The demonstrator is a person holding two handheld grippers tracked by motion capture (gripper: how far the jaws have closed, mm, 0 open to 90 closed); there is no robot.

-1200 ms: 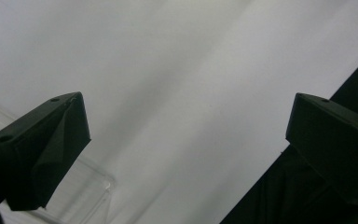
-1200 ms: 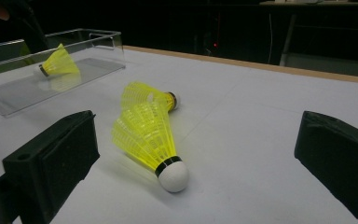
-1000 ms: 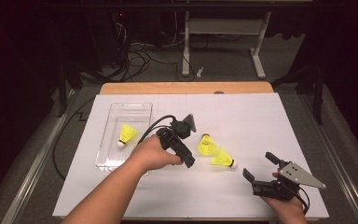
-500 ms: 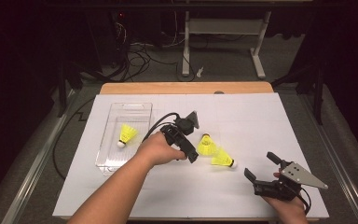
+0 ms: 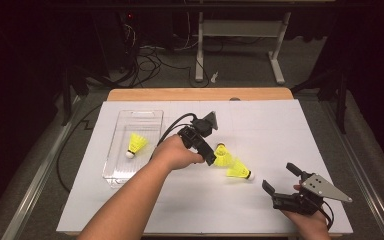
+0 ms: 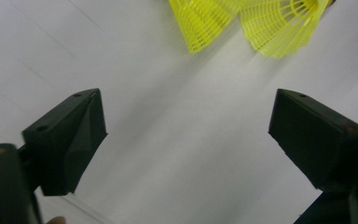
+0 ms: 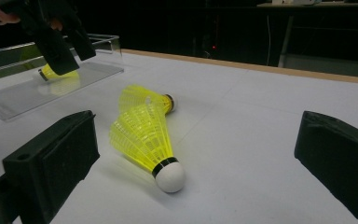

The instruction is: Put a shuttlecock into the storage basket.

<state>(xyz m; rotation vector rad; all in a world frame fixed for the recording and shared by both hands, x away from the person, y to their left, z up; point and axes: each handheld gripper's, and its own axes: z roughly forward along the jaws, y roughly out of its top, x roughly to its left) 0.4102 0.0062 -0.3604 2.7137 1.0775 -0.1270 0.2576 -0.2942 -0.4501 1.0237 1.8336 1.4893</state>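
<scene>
Left tongs (image 5: 211, 161) moved rightward, closing slightly; three shuttlecocks (image 5: 239, 172); one tray (image 5: 120, 176).

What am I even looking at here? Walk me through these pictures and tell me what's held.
No robot here: a person holds a two-jaw tool in each hand. The high view looks down on the white table. The other two pictures come from cameras riding on the tools, looking along their black jaws.

The left gripper is beside two yellow shuttlecocks, the far shuttlecock and the near shuttlecock, which lie touching. Its jaws have just been closing a little, yet they stand open with nothing between them. The right gripper rests open near the table's edge, holding nothing. A third shuttlecock lies in a clear tray.
</scene>
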